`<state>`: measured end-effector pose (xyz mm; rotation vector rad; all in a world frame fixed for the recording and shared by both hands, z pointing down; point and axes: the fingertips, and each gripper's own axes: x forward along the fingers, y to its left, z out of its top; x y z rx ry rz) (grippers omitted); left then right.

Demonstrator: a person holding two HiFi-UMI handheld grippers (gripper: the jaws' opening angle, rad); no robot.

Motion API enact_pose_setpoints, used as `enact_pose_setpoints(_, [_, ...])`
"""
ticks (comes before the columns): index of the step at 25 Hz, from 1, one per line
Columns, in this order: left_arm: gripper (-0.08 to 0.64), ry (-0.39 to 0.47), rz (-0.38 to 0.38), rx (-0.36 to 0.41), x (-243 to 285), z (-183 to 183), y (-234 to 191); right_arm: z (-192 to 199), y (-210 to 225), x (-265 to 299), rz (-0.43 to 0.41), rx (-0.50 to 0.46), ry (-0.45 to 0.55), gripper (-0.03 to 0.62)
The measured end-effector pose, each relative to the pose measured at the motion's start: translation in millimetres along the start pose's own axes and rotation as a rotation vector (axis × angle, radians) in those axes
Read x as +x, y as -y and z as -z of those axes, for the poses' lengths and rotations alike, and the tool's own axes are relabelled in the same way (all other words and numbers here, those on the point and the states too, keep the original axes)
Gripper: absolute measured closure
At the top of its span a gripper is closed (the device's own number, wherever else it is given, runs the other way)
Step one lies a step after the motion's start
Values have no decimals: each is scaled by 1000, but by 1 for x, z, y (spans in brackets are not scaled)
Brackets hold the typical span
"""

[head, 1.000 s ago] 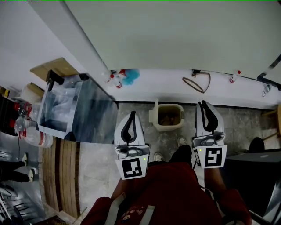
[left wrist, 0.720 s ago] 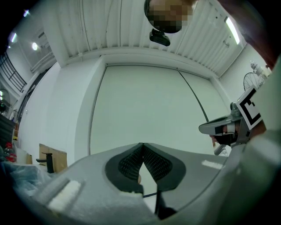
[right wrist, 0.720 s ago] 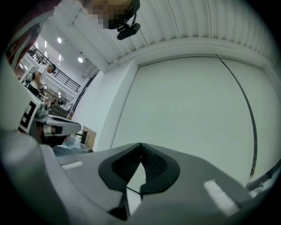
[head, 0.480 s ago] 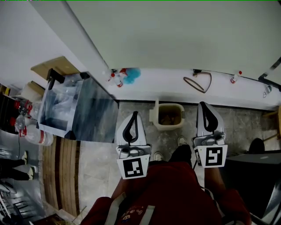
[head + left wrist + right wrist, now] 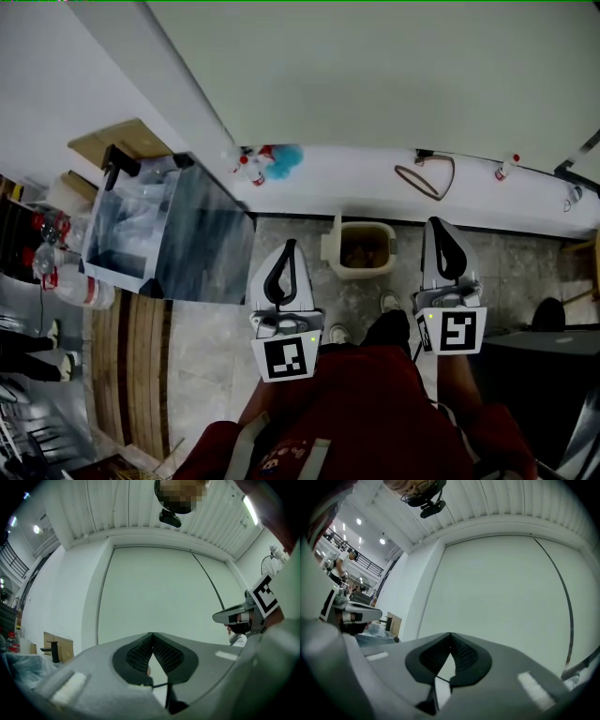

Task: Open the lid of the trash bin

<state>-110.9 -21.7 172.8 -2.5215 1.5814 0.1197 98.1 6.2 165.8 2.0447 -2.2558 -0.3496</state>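
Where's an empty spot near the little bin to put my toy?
The grey floor right of the right gripper is bare. The white ledge between the blue fuzzy thing and the cable loop is free too. Left is crowded, by the big clear box.

Trash bin [image 5: 364, 248] on the floor [image 5: 525, 267] against the ledge [image 5: 356, 183], between left gripper [image 5: 289, 246] and right gripper [image 5: 434, 225]; tank [image 5: 164, 230] well left; bottles [image 5: 251, 167] and cable loop [image 5: 427, 178] on ledge behind.
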Motion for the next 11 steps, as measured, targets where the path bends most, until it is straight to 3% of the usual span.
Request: enact_pose_setpoints(11, [555, -4, -4, 0, 3, 3, -2, 5, -1, 4, -6, -19, -4, 592])
